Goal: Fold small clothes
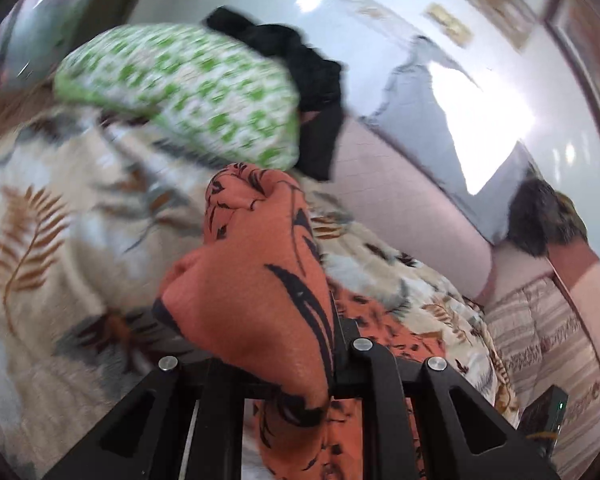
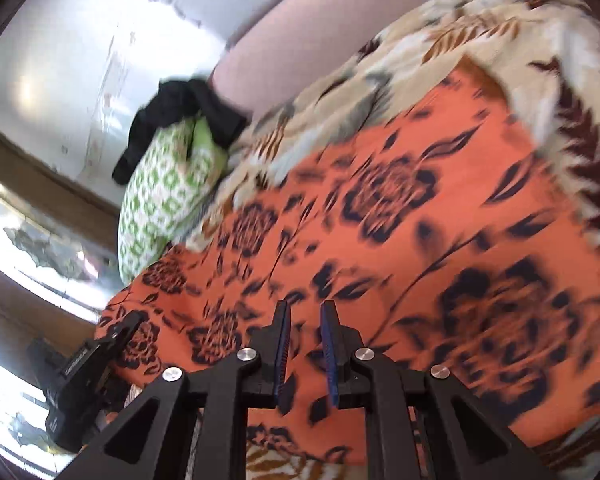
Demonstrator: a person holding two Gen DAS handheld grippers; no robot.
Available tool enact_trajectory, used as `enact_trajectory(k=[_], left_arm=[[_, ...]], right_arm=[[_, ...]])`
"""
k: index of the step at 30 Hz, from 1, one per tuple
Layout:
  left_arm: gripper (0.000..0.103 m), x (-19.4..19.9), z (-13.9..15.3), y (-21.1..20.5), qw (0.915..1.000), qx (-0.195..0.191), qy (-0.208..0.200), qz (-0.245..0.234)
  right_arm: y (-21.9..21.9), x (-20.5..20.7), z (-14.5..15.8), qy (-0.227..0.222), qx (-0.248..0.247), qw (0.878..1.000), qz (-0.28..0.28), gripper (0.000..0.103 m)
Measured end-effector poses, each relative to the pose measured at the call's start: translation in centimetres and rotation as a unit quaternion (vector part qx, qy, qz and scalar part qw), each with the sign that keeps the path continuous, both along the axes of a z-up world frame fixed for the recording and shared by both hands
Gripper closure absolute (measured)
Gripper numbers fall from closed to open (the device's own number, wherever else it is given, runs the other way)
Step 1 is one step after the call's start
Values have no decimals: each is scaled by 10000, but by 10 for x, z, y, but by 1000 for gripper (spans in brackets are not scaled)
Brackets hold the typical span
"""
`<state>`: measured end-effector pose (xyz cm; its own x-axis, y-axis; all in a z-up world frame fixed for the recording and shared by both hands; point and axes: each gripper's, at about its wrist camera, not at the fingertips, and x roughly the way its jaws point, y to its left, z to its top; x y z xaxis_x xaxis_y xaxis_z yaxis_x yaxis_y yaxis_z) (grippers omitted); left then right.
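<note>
We see the left claw (image 1: 300,364) clamped on a bunched fold of the orange floral cloth (image 1: 256,280), lifted at frame centre. The right claw (image 2: 305,344), fingers (image 2: 329,350) close together with a narrow gap and gripping nothing, hovers over the cloth spread across a leaf-patterned blanket (image 2: 480,32). A green-patterned pillow (image 2: 160,196) sits at upper left.

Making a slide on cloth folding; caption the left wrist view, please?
Left gripper shut on a bunched fold of orange floral cloth, above a leaf-print blanket.
</note>
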<state>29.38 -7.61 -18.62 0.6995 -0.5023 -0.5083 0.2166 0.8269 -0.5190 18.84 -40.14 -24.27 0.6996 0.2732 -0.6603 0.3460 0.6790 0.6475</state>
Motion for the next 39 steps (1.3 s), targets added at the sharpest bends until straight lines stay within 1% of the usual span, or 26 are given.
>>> enact_trajectory(k=[2,4,5,7,8,9,10,11,13,14,15,16,17,18,19,21,23,25,28,30,31,33,35,36,37,39], left_arm=[[87,-5,14,-28,9992,106,-232,-318],[87,-13,21,-58,9969,107,-373,-688],[87,-18,21,-76,9948,108,-419,-924],[86,-28,15,-114,9871,231,-392,-1536],[84,-33,9,-134,9819,333,-283,-1842],[78,-36,-1,-152,9767,365,-95,-2113],[72,-39,-12,-166,9700,335,185,-2400],[66,-39,-20,-174,9634,303,451,-2626],[66,-36,-31,-178,9547,299,960,-2800],[63,-36,-29,-172,9528,187,1009,-2856],[58,-35,-24,-162,9525,31,959,-2891],[54,-31,-20,-152,9540,-83,883,-2863],[42,-29,-13,-137,9586,-195,759,-2738],[33,-26,-8,-122,9642,-268,641,-2559],[32,-23,-5,-108,9695,-287,559,-2368],[32,-14,-7,-83,9775,-261,593,-2005],[32,-5,-16,-67,9813,-273,786,-1733],[32,2,-30,-59,9825,27,1114,-1493],[32,1,-56,-60,9767,484,1526,-1430],[32,-1,-74,-64,9675,687,1880,-1544],[32,-3,-80,-65,9652,747,1934,-1592],[32,-7,-81,-66,9664,832,1812,-1625],[32,-6,-77,-66,9656,863,1788,-1678],[32,-5,-76,-64,9661,816,1796,-1667],[32,-4,-75,-64,9667,779,1803,-1640],[32,-5,-70,-64,9688,713,1742,-1614]], right_arm=[[-22,-12,7,-188,-46,9995,-232,87],[-40,-21,11,-333,-14,9987,-374,87],[-49,-25,13,-386,-21,9983,-429,87],[-64,-32,14,-439,-12,9978,-488,87],[-71,-35,12,-449,52,9978,-492,87],[-77,-37,11,-457,153,9976,-492,87],[-83,-38,7,-464,349,9972,-481,83],[-89,-38,4,-454,549,9964,-466,82],[-98,-37,0,-452,932,9935,-470,81],[-103,-39,-1,-470,1074,9918,-499,81],[-104,-39,-3,-475,1182,9906,-503,80],[-106,-37,-4,-442,1288,9895,-486,68],[-106,-36,-5,-368,1351,9890,-474,56],[-105,-37,-6,-364,1413,9880,-508,29],[-102,-38,-7,-434,1476,9865,-561,27],[-98,-37,-7,-518,1717,9826,-487,27],[-91,-36,-5,-582,1760,9817,-427,27],[-82,-31,-1,-561,1646,9843,-315,27],[-65,-16,-7,-109,1413,9897,-208,27],[-56,-7,-15,121,1400,9900,-143,27],[-52,-5,-16,143,1353,9906,-143,27],[-46,1,-14,87,1179,9930,-79,27],[-36,6,-10,105,698,9975,101,29],[-29,8,-7,142,374,9990,190,48],[-23,10,-4,205,106,9993,303,76],[-19,6,7,97,-215,9994,254,77]])
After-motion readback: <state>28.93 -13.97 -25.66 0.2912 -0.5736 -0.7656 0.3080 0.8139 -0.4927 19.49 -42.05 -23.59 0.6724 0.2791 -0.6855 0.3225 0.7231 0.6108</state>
